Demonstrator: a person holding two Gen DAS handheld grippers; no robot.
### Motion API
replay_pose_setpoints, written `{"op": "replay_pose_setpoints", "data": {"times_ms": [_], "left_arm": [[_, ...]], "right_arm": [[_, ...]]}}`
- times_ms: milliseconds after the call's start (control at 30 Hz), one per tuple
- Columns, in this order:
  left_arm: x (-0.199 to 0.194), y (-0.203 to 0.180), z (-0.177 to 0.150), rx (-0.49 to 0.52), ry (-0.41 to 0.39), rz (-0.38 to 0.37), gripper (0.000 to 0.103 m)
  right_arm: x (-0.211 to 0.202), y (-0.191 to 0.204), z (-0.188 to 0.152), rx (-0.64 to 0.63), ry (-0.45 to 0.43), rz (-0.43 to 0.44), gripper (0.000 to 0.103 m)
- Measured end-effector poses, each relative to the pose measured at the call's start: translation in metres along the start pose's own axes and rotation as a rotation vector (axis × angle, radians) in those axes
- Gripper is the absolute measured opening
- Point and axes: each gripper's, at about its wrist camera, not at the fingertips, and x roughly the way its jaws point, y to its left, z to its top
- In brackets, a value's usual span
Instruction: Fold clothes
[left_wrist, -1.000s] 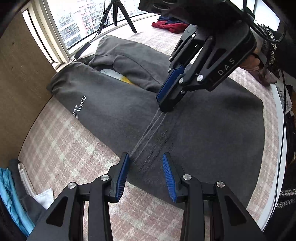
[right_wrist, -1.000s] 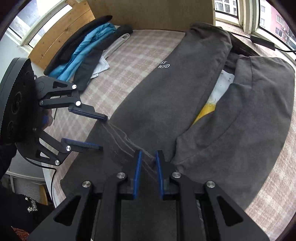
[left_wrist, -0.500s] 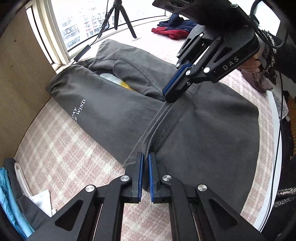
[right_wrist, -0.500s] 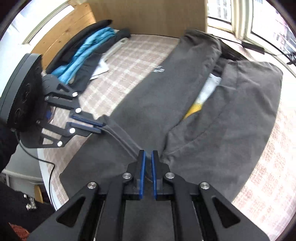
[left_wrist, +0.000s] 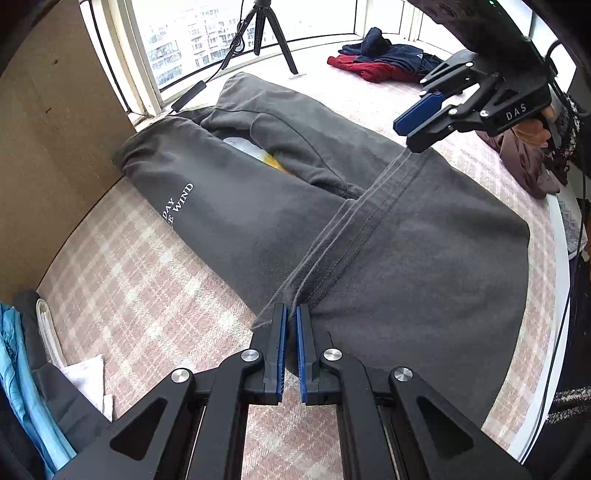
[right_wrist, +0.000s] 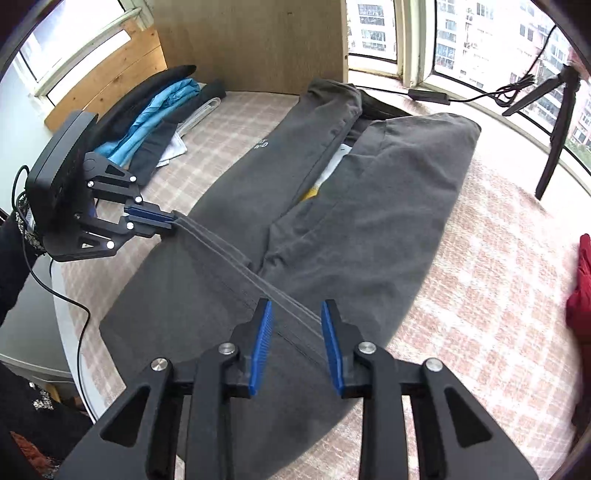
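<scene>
A dark grey sweatshirt (left_wrist: 236, 206) with white lettering lies on the pink plaid cloth, its sides folded inward; it also shows in the right wrist view (right_wrist: 369, 206). My left gripper (left_wrist: 290, 325) is shut on the sweatshirt's stitched hem (left_wrist: 354, 225) at the near edge and holds it raised. In the right wrist view the left gripper (right_wrist: 162, 221) pinches that hem (right_wrist: 240, 266) at the left. My right gripper (right_wrist: 297, 332) is open, its blue pads on either side of the hem band. In the left wrist view the right gripper (left_wrist: 417, 125) sits at the hem's far end.
A blue and black pile of clothes (right_wrist: 155, 110) lies at the left by a wooden board (right_wrist: 251, 40). Red and navy clothes (left_wrist: 384, 61) lie by the window. A tripod (right_wrist: 554, 122) stands on the cloth. The table edge (left_wrist: 554, 332) runs along the right.
My right gripper has opened and let go of the hem. My left gripper, open a second ago, shut on the hem and has lifted it into a taut ridge.
</scene>
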Motion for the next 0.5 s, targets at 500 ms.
{"op": "replay_pose_setpoints", "data": {"times_ms": [500], "left_arm": [[-0.006,0.001,0.003,-0.222,0.013,0.042,0.022]], "right_arm": [[0.040,0.020,-0.006,0.126,-0.027,0.066,0.013]]}}
